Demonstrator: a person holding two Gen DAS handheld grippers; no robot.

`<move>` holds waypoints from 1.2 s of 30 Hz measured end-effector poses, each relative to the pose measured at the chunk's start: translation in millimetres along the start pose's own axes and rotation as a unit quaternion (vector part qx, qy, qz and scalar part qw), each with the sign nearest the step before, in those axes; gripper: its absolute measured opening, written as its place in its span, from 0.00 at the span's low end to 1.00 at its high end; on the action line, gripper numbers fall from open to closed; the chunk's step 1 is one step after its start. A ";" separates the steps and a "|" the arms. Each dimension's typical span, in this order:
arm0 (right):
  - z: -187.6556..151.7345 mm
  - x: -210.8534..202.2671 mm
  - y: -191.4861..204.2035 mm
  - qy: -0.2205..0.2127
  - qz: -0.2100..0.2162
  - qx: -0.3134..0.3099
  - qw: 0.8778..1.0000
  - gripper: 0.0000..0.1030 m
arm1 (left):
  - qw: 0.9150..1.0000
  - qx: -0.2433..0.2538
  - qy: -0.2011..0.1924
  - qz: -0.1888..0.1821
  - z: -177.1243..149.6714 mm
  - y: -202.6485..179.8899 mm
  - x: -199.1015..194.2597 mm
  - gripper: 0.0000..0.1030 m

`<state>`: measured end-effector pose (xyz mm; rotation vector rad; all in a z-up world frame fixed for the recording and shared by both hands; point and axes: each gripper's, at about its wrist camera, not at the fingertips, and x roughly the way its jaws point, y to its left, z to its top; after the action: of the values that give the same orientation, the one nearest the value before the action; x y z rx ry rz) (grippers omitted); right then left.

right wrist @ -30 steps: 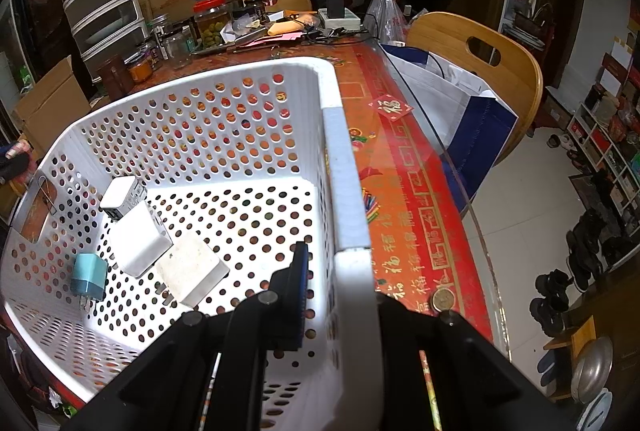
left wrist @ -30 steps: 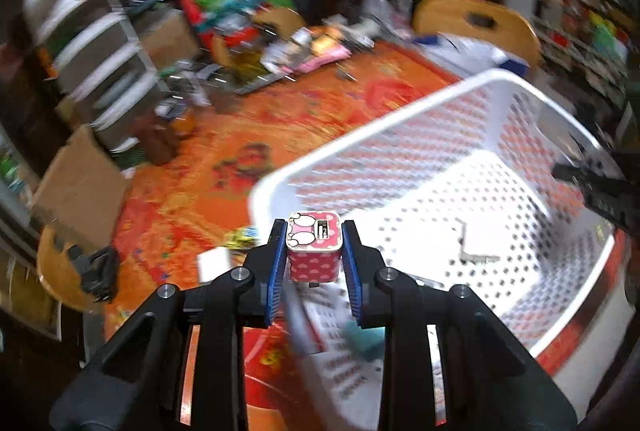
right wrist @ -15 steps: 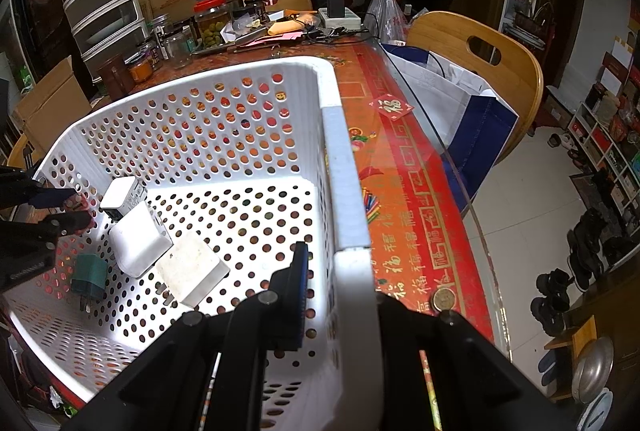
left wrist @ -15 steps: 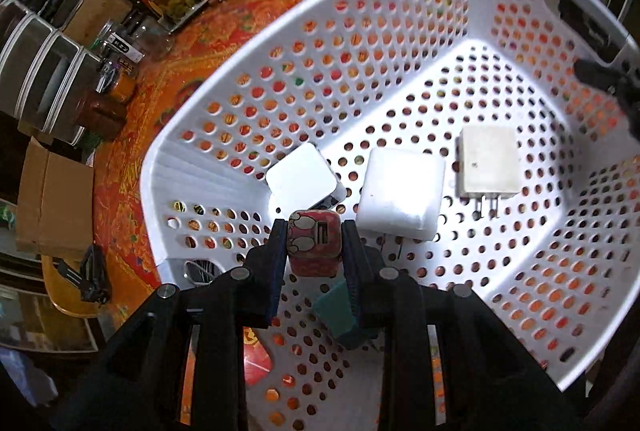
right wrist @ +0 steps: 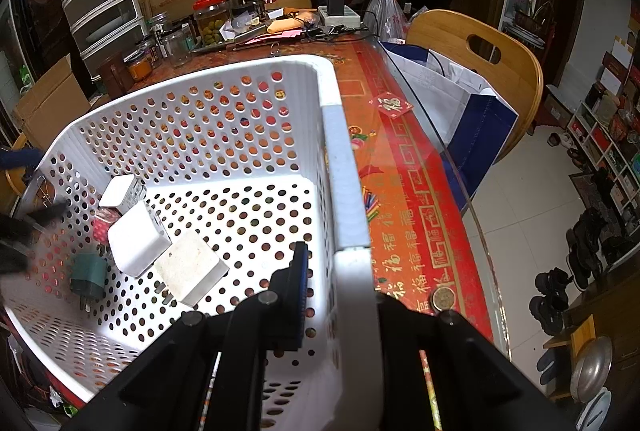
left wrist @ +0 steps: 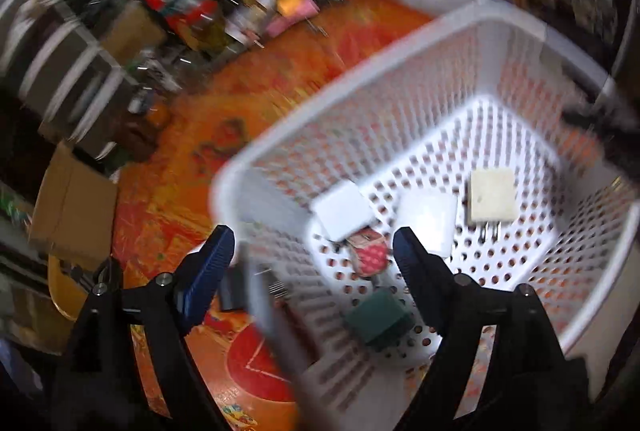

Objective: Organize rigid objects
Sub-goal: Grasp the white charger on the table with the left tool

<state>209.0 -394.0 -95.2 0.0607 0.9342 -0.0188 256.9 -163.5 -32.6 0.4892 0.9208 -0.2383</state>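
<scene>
Jaws just opened wide, the pink charger lies free on the basket floor between them.

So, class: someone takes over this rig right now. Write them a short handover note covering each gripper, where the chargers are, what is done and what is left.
Left gripper: open, jaws have just been opening, nothing between them, above the basket's near corner.
Right gripper: shut on the white basket wall, steadying it.
In the basket: pink dotted charger just dropped, beside three white chargers and a dark green plug.
Done: five items are in.
Left: a dark item outside the basket by the left fingers may be next; it is too blurred to identify.
</scene>
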 end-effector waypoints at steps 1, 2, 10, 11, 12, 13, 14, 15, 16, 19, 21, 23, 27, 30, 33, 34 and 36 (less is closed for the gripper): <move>0.0 0.1 0.0 0.000 0.000 0.000 1.000 0.12 | 0.999 -0.030 -0.028 0.000 -8.5 21.7 -18.3 0.83; -0.1 0.1 0.0 0.000 0.000 0.000 1.000 0.11 | 0.998 -0.047 -0.043 0.003 -13.2 34.5 -28.4 0.91; -1.7 2.2 3.1 0.002 -0.001 -0.003 1.000 0.11 | 0.980 -0.198 -0.013 0.033 -77.1 171.5 8.2 1.00; -1.6 2.2 3.1 0.003 -0.001 -0.003 1.000 0.11 | 0.977 -0.209 0.001 0.030 -82.7 181.3 25.5 1.00; -1.4 2.1 3.1 0.003 -0.001 -0.003 1.000 0.11 | 0.975 -0.219 0.016 0.026 -86.2 188.2 45.3 1.00; -1.3 2.1 3.1 0.003 -0.001 -0.002 1.000 0.11 | 0.972 -0.230 0.034 0.019 -88.7 196.7 69.7 1.00; -1.1 2.1 3.0 0.003 -0.001 -0.002 1.000 0.11 | 0.970 -0.237 0.043 0.014 -88.9 198.3 83.4 0.98; -1.0 2.1 2.9 0.003 -0.001 -0.003 1.000 0.11 | 0.967 -0.247 0.054 0.007 -89.8 200.2 98.1 0.97; -1.3 2.1 3.1 0.003 -0.001 -0.003 1.000 0.11 | 0.963 -0.259 0.067 -0.007 -89.8 204.2 115.6 0.94; -1.1 2.2 3.0 0.003 -0.001 -0.004 1.000 0.11 | 0.959 -0.270 0.084 -0.028 -88.8 199.2 143.7 0.86; -0.8 2.2 2.9 0.003 -0.001 -0.004 1.000 0.11 | 0.958 -0.271 0.089 -0.022 -84.8 196.8 154.8 0.84; -1.6 1.9 3.1 0.003 -0.001 -0.004 1.000 0.11 | 0.957 -0.273 0.096 -0.014 -80.9 196.1 164.2 0.80; -0.7 2.5 2.8 0.003 -0.001 -0.003 1.000 0.11 | 0.956 -0.273 0.110 -0.009 -73.4 189.9 185.2 0.72; -1.0 2.6 2.6 0.003 -0.002 -0.004 1.000 0.11 | 0.956 -0.269 0.113 -0.008 -71.9 185.2 191.6 0.65; -1.2 2.7 2.8 0.003 -0.001 -0.004 1.000 0.11 | 0.956 -0.271 0.107 -0.019 -70.3 183.7 188.5 0.40; -1.6 2.6 3.0 0.004 -0.001 -0.004 1.000 0.11 | 0.957 -0.268 0.110 -0.011 -68.5 181.4 188.2 0.40; -1.3 2.6 2.8 0.004 -0.002 -0.004 1.000 0.11 | 0.959 -0.263 0.108 0.002 -67.9 178.5 184.4 0.40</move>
<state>209.7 -391.2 -97.9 0.0522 0.9416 -0.0178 389.2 26.7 -162.2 0.0222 1.1476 0.0715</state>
